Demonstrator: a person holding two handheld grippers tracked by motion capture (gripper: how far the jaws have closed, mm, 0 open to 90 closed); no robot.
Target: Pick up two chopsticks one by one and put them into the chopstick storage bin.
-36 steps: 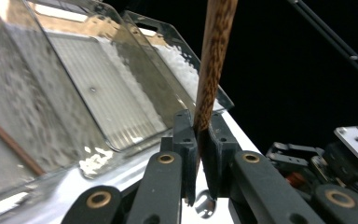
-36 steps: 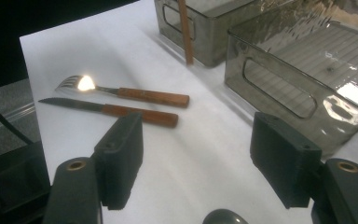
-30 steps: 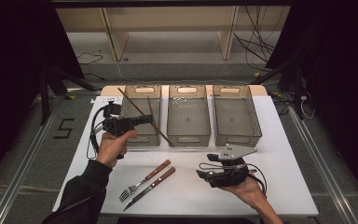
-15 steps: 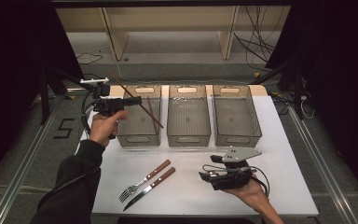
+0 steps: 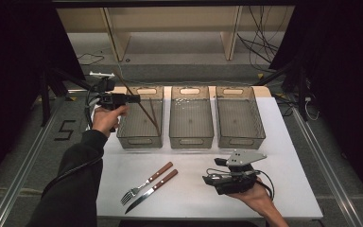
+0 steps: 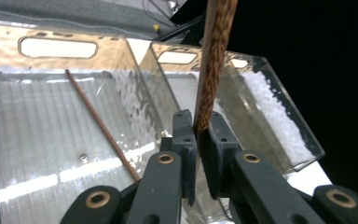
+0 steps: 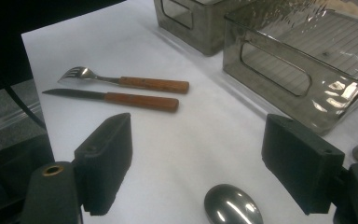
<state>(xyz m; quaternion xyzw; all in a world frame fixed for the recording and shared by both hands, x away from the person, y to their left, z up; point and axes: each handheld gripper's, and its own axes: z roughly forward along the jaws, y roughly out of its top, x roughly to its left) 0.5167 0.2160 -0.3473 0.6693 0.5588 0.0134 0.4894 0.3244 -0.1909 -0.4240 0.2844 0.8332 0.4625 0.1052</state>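
The left gripper point(image 6: 199, 140) has its jaws clenched on one brown chopstick point(image 6: 213, 60), which rises steeply from between the pads, over the left bin; the right gripper point(image 7: 198, 168) has its jaws released, having just been widening, with nothing pinched between them and the bowl of one spoon point(image 7: 233, 205) lying on the desk just below the gap. Largest to smallest: one white desk point(image 5: 288, 142) carries everything. Along its far edge stand three clear grey bins in a row, the left bin point(image 5: 139, 139), the middle bin point(image 5: 191, 137) and the right bin point(image 5: 241, 137), close beside one another. In the high view the left gripper point(image 5: 134, 99) hangs at the far left corner of the desk, at the left bin's outer rim, and the right gripper point(image 5: 208, 179) rests near the near edge, right of centre, in front of the right bin. A second chopstick point(image 6: 100, 123) lies aslant inside the left bin, making two chopsticks in all. Near the near edge, left of centre, lie one fork point(image 5: 146, 183) and one knife point(image 5: 152, 190), both with wooden handles, side by side and almost touching, well apart from the right gripper.
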